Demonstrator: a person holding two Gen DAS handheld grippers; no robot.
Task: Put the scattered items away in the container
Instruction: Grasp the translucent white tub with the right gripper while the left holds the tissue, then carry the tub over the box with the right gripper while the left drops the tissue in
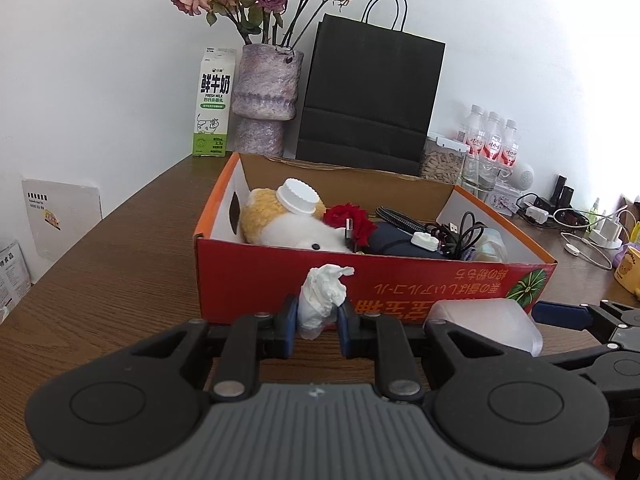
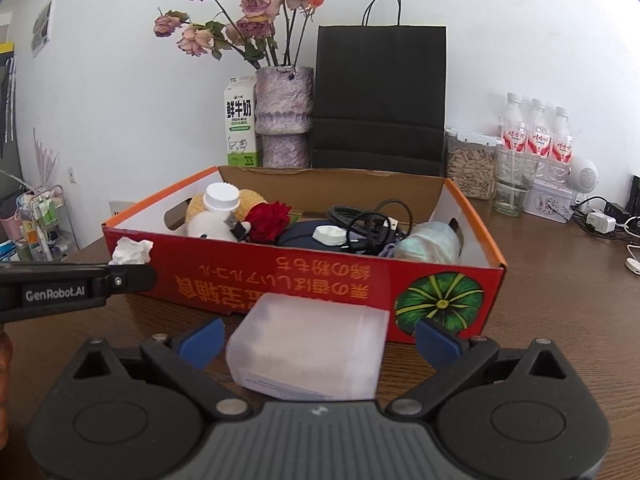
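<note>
Your left tongs [image 1: 318, 320] clamped on crumpled white tissue wad [image 1: 323, 296], held just short of near wall of red cardboard box [image 1: 280, 280] at 12 o'clock. Your right tongs [image 2: 318, 338] spread wide either side of frosted translucent plastic case [image 2: 308, 352], pads not touching it; case sits on brown wooden table [image 2: 560, 300]. Box already holds plush toy [image 1: 280, 224], cables [image 2: 368, 220], red flower [image 2: 268, 220]. Left, by my read: tissue and case both still outside box.

Red box [image 2: 256, 280] – perhaps frosted-white case [image 2: 308, 352], white tissue [image 1: 322, 296].
</note>
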